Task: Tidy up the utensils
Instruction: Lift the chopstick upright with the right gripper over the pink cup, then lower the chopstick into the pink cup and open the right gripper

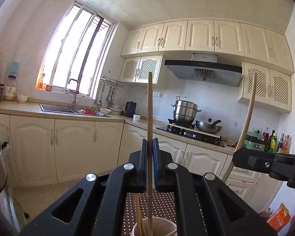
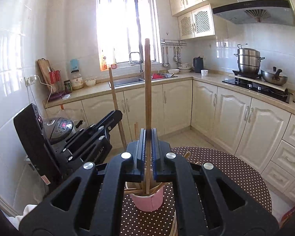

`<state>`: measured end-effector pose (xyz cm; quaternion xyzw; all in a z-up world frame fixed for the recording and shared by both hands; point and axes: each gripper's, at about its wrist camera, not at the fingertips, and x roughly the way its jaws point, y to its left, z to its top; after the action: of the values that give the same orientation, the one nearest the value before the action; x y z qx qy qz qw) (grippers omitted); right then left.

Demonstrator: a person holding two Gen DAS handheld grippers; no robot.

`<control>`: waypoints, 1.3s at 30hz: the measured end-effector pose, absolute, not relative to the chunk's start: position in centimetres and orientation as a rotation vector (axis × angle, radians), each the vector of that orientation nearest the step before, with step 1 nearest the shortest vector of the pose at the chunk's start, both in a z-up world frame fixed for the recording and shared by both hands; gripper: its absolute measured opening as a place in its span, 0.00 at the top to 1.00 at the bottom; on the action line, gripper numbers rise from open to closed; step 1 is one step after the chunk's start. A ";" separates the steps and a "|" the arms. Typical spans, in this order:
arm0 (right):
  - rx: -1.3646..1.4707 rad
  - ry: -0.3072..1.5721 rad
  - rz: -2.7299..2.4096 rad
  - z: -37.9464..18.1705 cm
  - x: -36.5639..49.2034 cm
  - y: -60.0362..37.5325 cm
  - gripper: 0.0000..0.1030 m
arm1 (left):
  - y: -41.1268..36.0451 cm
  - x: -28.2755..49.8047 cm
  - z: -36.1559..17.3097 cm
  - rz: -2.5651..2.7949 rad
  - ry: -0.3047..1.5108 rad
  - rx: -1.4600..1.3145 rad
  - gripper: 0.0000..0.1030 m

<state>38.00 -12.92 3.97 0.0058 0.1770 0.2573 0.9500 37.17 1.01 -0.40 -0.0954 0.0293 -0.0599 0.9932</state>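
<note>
Holding one wooden chopstick upright in each tool, we stand over the pink cup (image 2: 147, 200), which sits on the dotted brown tablecloth (image 2: 216, 177) of a round table. Our left gripper (image 1: 150, 143) has its jaws pressed together on the left chopstick (image 1: 149, 102), whose lower end reaches down into the cup (image 1: 163, 224) directly below it. Our right gripper (image 2: 148, 135) is likewise clamped tight on the right chopstick (image 2: 147, 82), and that stick's tip hangs just inside the cup's mouth, among the other chopsticks (image 2: 135, 190) already leaning there. Some of those lean out over the cup's rim toward the left.

In the right wrist view our left gripper (image 2: 116, 116) shows to the left of the cup, its chopstick (image 2: 114, 94) tilted slightly. In the left wrist view our right gripper (image 1: 238, 156) shows to the right of the cup, with its chopstick (image 1: 247, 114) rising in a curve.

Beyond the cup run cream cabinets (image 2: 177, 106), a sink (image 2: 127, 81) under the window and a stove (image 2: 257, 88) bearing a steamer pot (image 2: 247, 60).
</note>
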 end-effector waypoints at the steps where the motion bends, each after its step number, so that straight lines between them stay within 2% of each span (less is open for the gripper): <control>1: 0.010 0.364 0.523 3.7 38.0 -12.8 0.94 | 1.0 37.1 -0.8 -0.125 0.067 -0.190 0.95; 10: 0.022 0.430 0.527 1.9 38.8 -12.1 0.94 | 1.7 37.2 -1.5 -0.162 0.159 -0.184 0.92; 12: 0.020 0.437 0.527 1.7 38.7 -11.9 0.94 | 1.7 37.0 -1.5 -0.157 0.172 -0.172 0.66; 37: 0.091 0.512 0.495 0.2 38.8 -12.3 0.93 | 2.6 33.9 0.1 -0.076 0.268 -0.087 0.47; 39: 0.095 0.513 0.494 0.4 38.6 -12.3 0.93 | 2.5 33.7 0.3 -0.077 0.274 -0.088 0.43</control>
<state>38.61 -12.32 0.37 0.0466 0.2512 0.2418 0.9361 33.68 2.53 0.33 -0.0436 0.1367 -0.0385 0.9889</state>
